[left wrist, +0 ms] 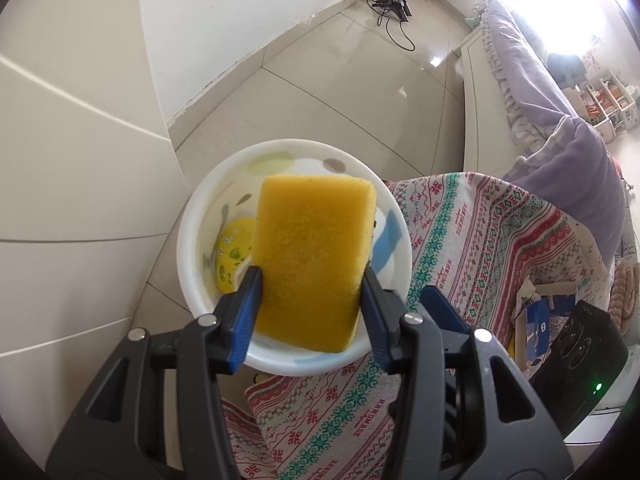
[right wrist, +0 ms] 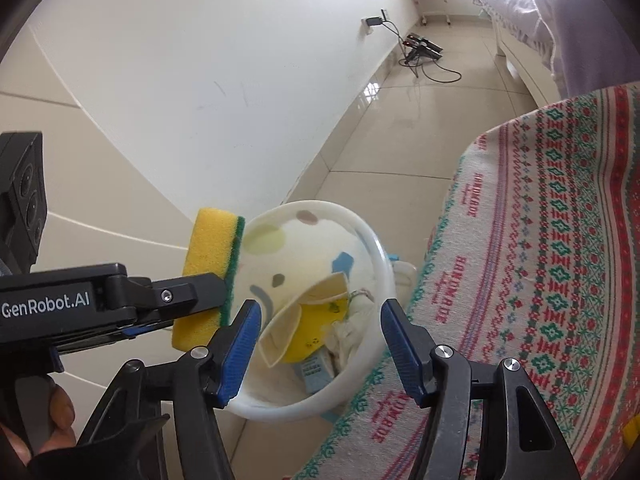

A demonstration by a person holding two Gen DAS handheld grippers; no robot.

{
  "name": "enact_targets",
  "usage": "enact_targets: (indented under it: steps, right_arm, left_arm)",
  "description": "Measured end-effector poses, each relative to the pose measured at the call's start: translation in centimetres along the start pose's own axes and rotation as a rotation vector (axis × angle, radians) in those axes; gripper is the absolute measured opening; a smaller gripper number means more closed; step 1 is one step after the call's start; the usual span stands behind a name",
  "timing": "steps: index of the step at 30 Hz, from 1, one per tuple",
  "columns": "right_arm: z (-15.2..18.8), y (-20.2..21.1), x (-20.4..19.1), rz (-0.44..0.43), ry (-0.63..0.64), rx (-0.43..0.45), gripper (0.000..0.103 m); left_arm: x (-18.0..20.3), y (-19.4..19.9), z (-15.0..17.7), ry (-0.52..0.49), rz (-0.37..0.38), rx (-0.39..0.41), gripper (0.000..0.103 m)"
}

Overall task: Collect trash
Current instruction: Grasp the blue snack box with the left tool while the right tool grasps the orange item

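The left gripper [left wrist: 312, 284] points steeply down, its blue pads [left wrist: 246, 312] pressed on both sides of a sponge [left wrist: 316, 256]. The right gripper [right wrist: 320, 344] points down at a slant, jaws apart and empty. A hand [right wrist: 52, 412] grips the left handle.

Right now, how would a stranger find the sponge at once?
Find the patterned tablecloth, then the white bin on the floor beside it. Over the bin, the left gripper grips the sponge: a yellow block with one green face, unlike the trash inside.
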State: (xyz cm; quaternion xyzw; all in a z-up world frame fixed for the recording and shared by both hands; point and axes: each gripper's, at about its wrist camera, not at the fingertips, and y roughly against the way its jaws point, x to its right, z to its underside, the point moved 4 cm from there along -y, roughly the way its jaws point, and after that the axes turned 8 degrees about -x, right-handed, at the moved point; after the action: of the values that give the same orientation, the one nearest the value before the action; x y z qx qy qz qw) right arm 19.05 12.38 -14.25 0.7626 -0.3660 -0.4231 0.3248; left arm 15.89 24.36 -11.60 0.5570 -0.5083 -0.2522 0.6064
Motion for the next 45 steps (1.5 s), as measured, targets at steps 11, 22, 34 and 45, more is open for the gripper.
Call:
enact_targets:
  steps: [11, 22, 34, 45]
  right_arm:
    - [0.5, 3.5, 3.8, 0.051, -0.108, 0.044, 0.064]
    - [1.0, 11.1, 5.5, 0.161, -0.084, 0.095, 0.065]
    - [2.2, 23.2, 13.5, 0.262, -0.151, 0.127, 0.070]
    - [7.0, 26.7, 24.6, 0.322, -0.355, 0.053, 0.070]
  left_arm:
    - [0.8, 0.7, -0.3, 0.013, 0.009, 0.040, 0.075]
    - [4.5, 0.8, 0.9, -0.041, 0.041, 0.036, 0.075]
    - [16.0, -1.9, 5.5, -0.268, 0.085, -0.048, 0.075]
    - [25.7, -5.7, 10.9, -0.390, 0.210, -0.166, 0.075]
